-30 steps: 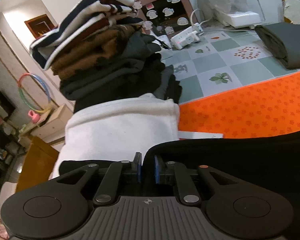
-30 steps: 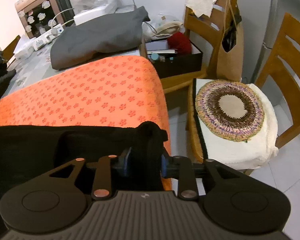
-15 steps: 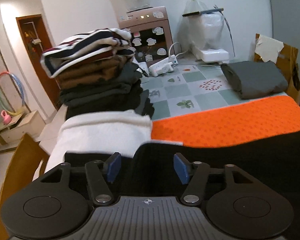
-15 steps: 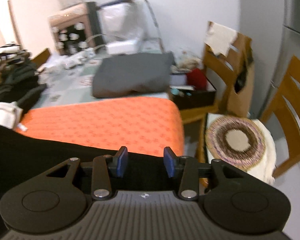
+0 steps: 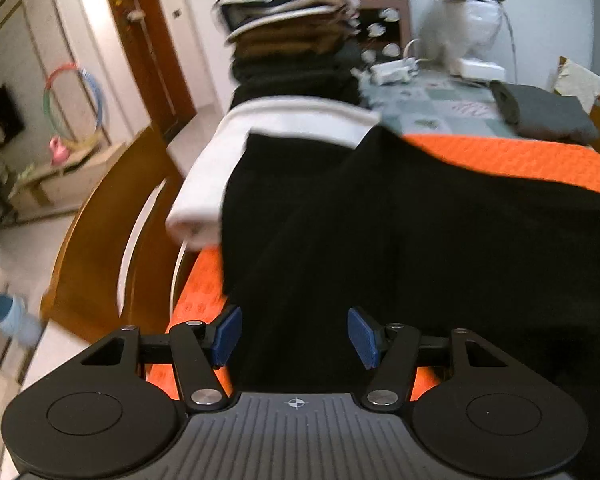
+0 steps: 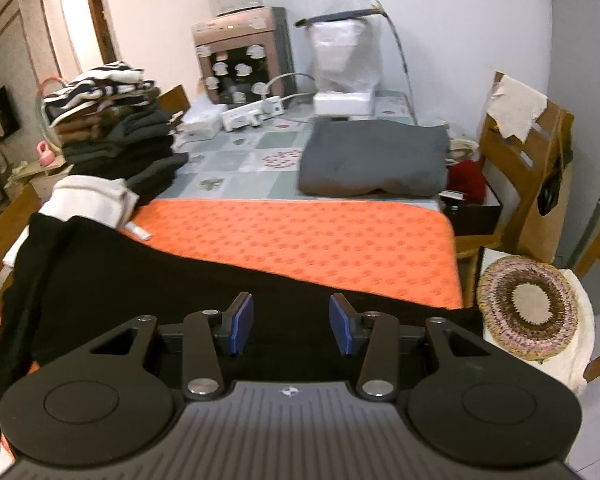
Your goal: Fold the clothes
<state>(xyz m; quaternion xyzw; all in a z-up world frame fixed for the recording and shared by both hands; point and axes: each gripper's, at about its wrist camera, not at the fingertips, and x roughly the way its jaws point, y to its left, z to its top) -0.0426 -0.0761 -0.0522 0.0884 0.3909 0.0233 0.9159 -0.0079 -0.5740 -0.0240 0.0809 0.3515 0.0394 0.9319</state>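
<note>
A black garment (image 5: 400,240) (image 6: 148,276) lies spread over the near part of the orange mat (image 5: 512,156) (image 6: 300,236), one end draped on a white folded cloth (image 5: 268,128) (image 6: 88,196). My left gripper (image 5: 295,336) is open just above the garment's near left part, blue pads wide apart. Over the garment's near right edge, my right gripper (image 6: 291,330) is open too, with nothing held. A tall stack of folded clothes (image 5: 296,48) (image 6: 108,124) stands at the table's far left. A folded grey garment (image 6: 374,160) (image 5: 540,112) lies behind the mat.
Wooden chairs stand at the table's left (image 5: 112,236) and right (image 6: 532,168); one seat holds a round woven cushion (image 6: 528,312). A power strip (image 6: 252,114), a white box (image 6: 344,102) and a water dispenser (image 6: 244,56) sit at the back.
Both grippers were shut on the black garment a second ago; they opened, let it go and pulled back and up. The garment now lies on the mat.
</note>
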